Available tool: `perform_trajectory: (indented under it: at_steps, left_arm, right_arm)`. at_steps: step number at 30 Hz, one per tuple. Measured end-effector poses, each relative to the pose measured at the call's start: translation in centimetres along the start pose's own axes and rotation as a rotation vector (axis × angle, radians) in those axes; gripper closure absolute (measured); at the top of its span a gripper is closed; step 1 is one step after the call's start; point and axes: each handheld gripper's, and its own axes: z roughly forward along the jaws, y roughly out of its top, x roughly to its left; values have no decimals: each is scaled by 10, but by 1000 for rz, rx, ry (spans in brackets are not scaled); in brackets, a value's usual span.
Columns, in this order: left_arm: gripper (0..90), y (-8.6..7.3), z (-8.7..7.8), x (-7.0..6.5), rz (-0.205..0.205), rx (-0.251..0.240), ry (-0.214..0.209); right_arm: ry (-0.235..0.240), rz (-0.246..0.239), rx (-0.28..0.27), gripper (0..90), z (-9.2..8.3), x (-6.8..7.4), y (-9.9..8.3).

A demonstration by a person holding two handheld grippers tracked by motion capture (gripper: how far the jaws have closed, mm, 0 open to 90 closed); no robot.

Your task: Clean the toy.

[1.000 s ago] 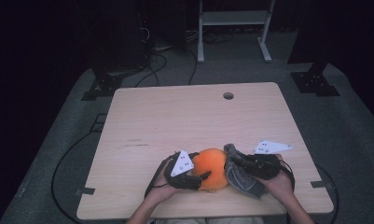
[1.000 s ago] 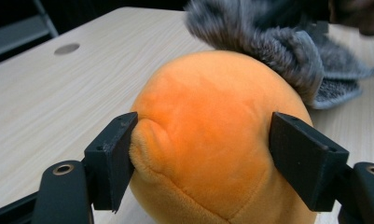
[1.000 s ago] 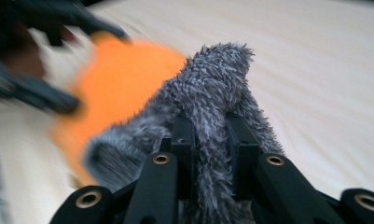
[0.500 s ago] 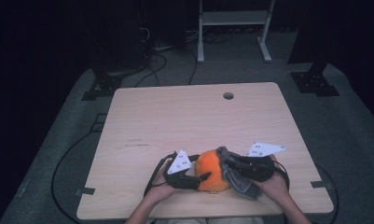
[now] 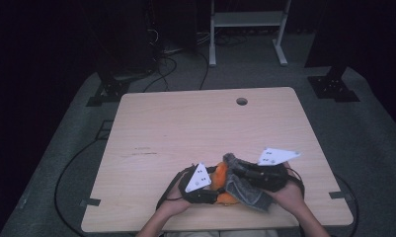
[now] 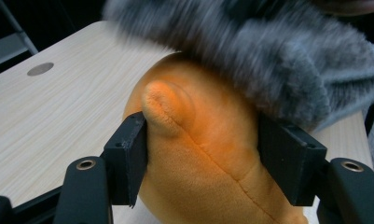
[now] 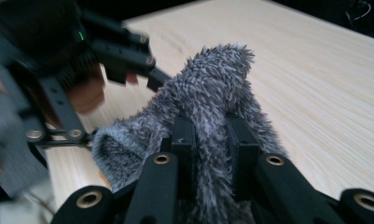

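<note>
Mostly hidden in the high view: round orange plush toy with a stitched seam (image 5: pixel 220 183), wedged between the two hands near the front edge of the pale wood-grain desk (image 5: pixel 195 128), only two orange slivers showing beside the left tool (image 5: pixel 205 190). Draped over its right side, fuzzy grey knitted cover (image 5: pixel 245 190), hiding the toy's top. Toy's underside and contact with the desk impossible to make out there. Cut off at the bottom edge: both forearms.

In the left gripper view, orange plush toy (image 6: pixel 203 140) between the left tool's (image 6: pixel 201 154) black pads, both pads pressing into the soft sides; jaws just been closing, toy gripped. Small rounded orange nub just beside the left pad. Fuzzy grey cover (image 6: pixel 268 60) blurred across the top, lying over the toy's upper part, its far end cut off by the frame.

In the right gripper view, right tool (image 7: pixel 211 154) clamped tight on a bunched fold of the fuzzy grey cover (image 7: pixel 212 88), one tuft standing up beyond the jaws. Left tool (image 7: pixel 124 51) blurred at upper left, a fingertip behind its linkage.

Around: round cable hole (image 5: pixel 242 101) near the desk's far edge, black cables (image 5: pixel 72 173) on the grey carpet at left, white metal stand (image 5: pixel 245 29) beyond the desk, dark background hard to read.
</note>
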Motion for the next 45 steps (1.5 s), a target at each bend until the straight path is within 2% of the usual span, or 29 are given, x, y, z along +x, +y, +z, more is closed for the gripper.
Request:
perform_trajectory:
  at_steps: [1,2,3,5,8,9,10,11,12,13,16,18,19,21,24,26,28,30,34,38,40,42,45]
  left_arm:
    - [356,-3,-2,2,-14,3,-17]
    - [364,-3,-2,2,-14,3,-17]
    - [370,-5,-4,7,-41,-2,-40]
    - [372,-5,-4,8,-45,1,-43]
    - [367,-5,-5,8,-47,-9,-59]
    - [331,-4,-7,10,-56,-27,-91]
    - [281,-4,-7,10,-56,-27,-91]
    - [235,-4,-9,13,-76,-6,-99]
    - [226,-5,-8,14,-82,10,-105]
    - [233,-7,-7,14,-82,11,-107]
    - [331,-7,-5,12,-72,10,-86]
    - [370,-5,-4,11,-67,10,-78]
    - [378,-4,-4,10,-56,16,-80]
    - [385,-2,-4,6,-26,12,-84]
    - [391,2,-4,-3,59,18,-95]
    - [392,5,-4,-9,130,47,-105]
    - [389,4,-4,-11,154,71,-94]
    - [393,1,-5,-8,120,60,-92]
    - [394,-2,-4,-3,68,50,-97]
    - [392,-4,-4,2,36,55,-93]
    - [391,-6,-4,4,21,62,-85]
    - [389,-8,-5,8,11,73,-77]
    - [387,-10,-6,9,-1,77,-72]
  right_arm:
    - [-4,-14,20,753,8,-1,-3]
    - [12,5,11,753,9,-4,-6]
    - [21,18,4,753,8,-8,-9]
    - [13,26,6,753,7,-12,-12]
    - [-9,68,15,754,1,-25,-21]
    - [-15,91,21,754,-2,-30,-26]
    - [-19,95,22,755,-3,-31,-27]
    - [-29,96,24,756,-3,-32,-28]
    - [-41,92,28,756,-3,-32,-29]
    - [-38,98,26,756,-4,-34,-29]
    - [-34,103,24,755,-3,-35,-29]
    - [-79,87,24,755,-4,-31,-27]
    - [-101,70,19,756,-5,-28,-25]
    - [-110,23,9,758,-10,-20,-16]
    - [-25,-5,-27,758,-15,-8,1]
    - [32,-26,-17,755,-10,3,8]
    - [40,-52,13,754,-3,8,10]
    - [30,-43,23,755,-1,4,8]
    - [-15,27,31,756,-4,-16,-6]
    - [-68,95,52,756,-8,-36,-24]
    - [-95,110,61,758,-12,-39,-28]
    - [-103,83,48,758,-16,-32,-27]
    - [-125,-31,63,757,-18,-8,-21]
